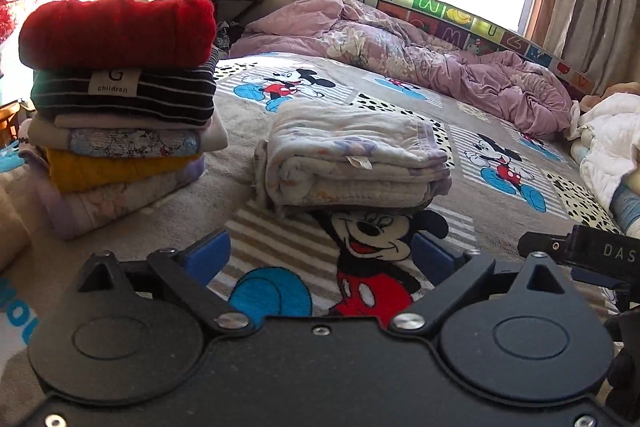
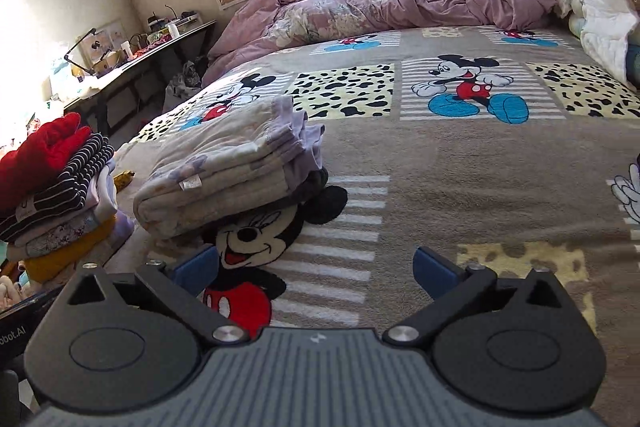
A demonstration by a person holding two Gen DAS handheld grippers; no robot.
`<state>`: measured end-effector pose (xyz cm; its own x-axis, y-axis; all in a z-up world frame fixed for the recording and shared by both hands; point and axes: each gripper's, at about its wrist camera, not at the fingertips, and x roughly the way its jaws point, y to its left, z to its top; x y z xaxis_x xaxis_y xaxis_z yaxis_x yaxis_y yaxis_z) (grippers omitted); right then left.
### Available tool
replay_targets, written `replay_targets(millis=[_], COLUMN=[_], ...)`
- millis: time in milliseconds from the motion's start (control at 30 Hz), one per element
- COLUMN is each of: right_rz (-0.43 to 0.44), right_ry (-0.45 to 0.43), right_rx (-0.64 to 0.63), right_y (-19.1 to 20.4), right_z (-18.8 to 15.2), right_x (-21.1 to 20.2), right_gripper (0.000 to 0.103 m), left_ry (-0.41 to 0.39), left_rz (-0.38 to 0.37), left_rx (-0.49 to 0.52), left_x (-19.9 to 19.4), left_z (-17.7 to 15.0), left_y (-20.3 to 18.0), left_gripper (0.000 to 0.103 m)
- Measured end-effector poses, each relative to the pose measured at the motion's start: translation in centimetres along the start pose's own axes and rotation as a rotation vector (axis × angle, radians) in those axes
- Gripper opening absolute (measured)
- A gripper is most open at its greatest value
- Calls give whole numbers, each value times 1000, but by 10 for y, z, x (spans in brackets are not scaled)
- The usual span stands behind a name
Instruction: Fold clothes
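A folded pale floral blanket [image 1: 352, 155] lies on the Mickey Mouse bedspread [image 1: 400, 95], just ahead of my left gripper [image 1: 320, 255], which is open and empty. The blanket also shows in the right wrist view [image 2: 228, 171], ahead and to the left of my right gripper [image 2: 316, 267], which is open and empty. A stack of folded clothes [image 1: 120, 99], red on top, then striped, stands left of the blanket. The stack shows at the left edge of the right wrist view [image 2: 56, 187].
A crumpled pink duvet [image 1: 400, 47] lies at the far side of the bed below a colourful alphabet headboard [image 1: 460, 15]. A white quilt [image 1: 612, 147] lies at the right. A cluttered desk [image 2: 140, 47] stands to the left of the bed. The right gripper's body [image 1: 592, 255] shows at the right edge.
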<state>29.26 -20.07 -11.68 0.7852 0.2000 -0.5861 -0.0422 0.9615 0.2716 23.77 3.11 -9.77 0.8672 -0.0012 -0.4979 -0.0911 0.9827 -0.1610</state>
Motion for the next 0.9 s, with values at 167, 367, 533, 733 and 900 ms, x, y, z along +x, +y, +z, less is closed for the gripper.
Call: replay_targets(millis=[167, 367, 533, 733, 900], right_rz=[-30, -64, -76, -78, -77], right_ry=[-12, -50, -83, -94, -104], right_rx=[-62, -115, -144, -142, -139], right_y=[12, 30, 39, 40, 42], right_z=[-1, -6, -17, -27, -35], right_x=[-43, -95, -130, -162, -183], right_gripper=[103, 103, 103, 103, 103], left_ry=[-72, -93, -92, -73, -76], left_rz=[57, 69, 100, 89, 85], left_rx=[48, 81, 128, 131, 128], left_x=[-38, -80, -107, -132, -148], left_z=[10, 18, 18, 10, 5], left_y=[-5, -10, -17, -19, -20], left_gripper=[103, 103, 103, 103, 103])
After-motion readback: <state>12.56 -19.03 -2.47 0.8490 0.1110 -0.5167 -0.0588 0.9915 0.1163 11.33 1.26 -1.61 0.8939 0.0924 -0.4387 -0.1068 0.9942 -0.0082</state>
